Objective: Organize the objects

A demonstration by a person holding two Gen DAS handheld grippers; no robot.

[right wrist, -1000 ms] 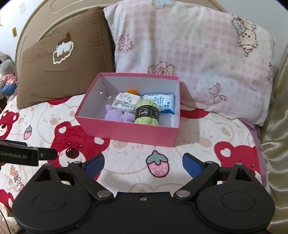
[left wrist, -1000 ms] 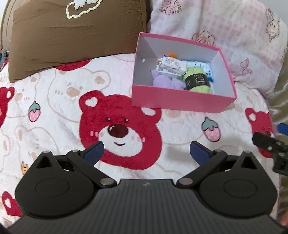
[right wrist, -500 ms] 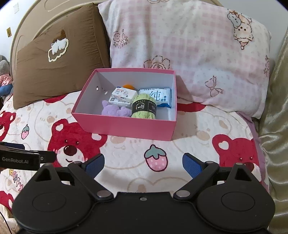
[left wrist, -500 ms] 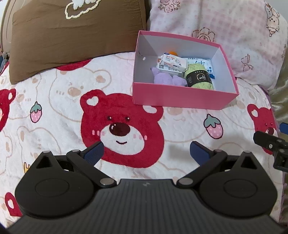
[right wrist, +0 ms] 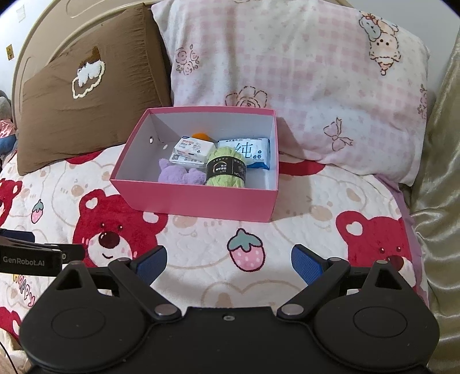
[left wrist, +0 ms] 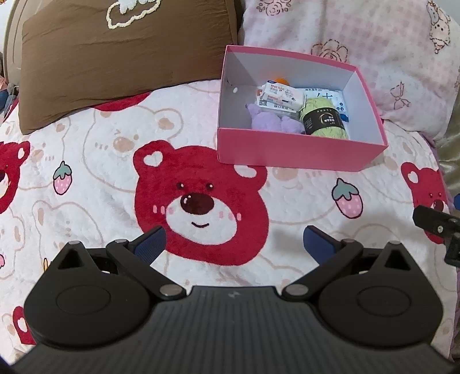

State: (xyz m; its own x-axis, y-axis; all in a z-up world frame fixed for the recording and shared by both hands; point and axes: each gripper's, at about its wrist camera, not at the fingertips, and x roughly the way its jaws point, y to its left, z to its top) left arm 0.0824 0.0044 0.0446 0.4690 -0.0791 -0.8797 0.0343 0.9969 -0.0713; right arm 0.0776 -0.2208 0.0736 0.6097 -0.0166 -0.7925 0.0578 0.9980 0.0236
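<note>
1. Both tools spread wide, empty: left tool (left wrist: pixel 233 240), right tool (right wrist: pixel 228 261), low in frame over bed (right wrist: pixel 287 230).
2. Pink box (right wrist: pixel 201 202) at frame centre, holding green yarn (right wrist: pixel 225 169), purple plush (right wrist: pixel 175 175), white packs.
3. Sorting looked done; nothing loose seen, next prob. a check.
4. Read "GenRobot.AI", lower left; "纯" on wipes pack (right wrist: pixel 250 151).

You're facing a bed (right wrist: pixel 287 270) under a white blanket printed with red bears and pink strawberries. At twelve o'clock a pink checked pillow (right wrist: pixel 302 72) leans on the beige headboard (right wrist: pixel 43 37); at ten o'clock sits a brown pillow (right wrist: pixel 86 95) with a white cloud patch. A shiny gold fabric (right wrist: pixel 437 178) runs along three o'clock. At eleven o'clock, a pale wall (right wrist: pixel 8 17).
</note>
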